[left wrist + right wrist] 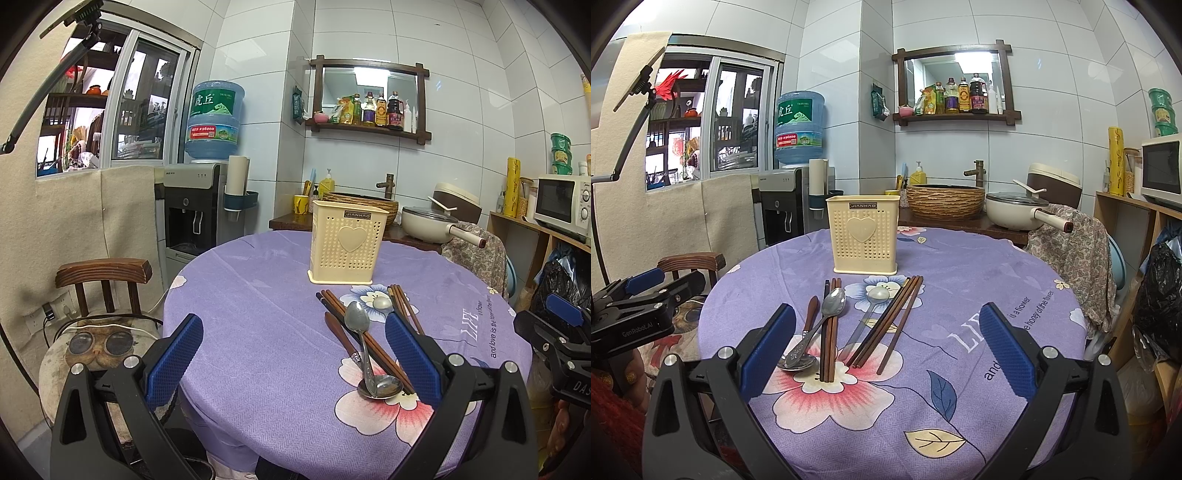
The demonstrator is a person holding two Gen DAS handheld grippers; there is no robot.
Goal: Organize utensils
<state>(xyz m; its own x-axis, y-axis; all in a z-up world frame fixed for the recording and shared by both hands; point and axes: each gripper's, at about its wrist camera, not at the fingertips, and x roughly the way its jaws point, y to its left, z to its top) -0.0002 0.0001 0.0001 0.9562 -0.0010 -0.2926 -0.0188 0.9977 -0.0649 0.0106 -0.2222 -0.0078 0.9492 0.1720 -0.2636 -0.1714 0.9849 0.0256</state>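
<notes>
**Utensils loose on the table, both grippers empty**

While the left gripper (293,354) and right gripper (886,345) hover spread wide, holding nothing, the utensils lie just beyond on the purple tablecloth (960,266): two crossed metal spoons (833,301), a third spoon (877,295), and two bundles of brown chopsticks (894,317). Farther back stands the cream utensil holder (863,238), upright.
</notes>
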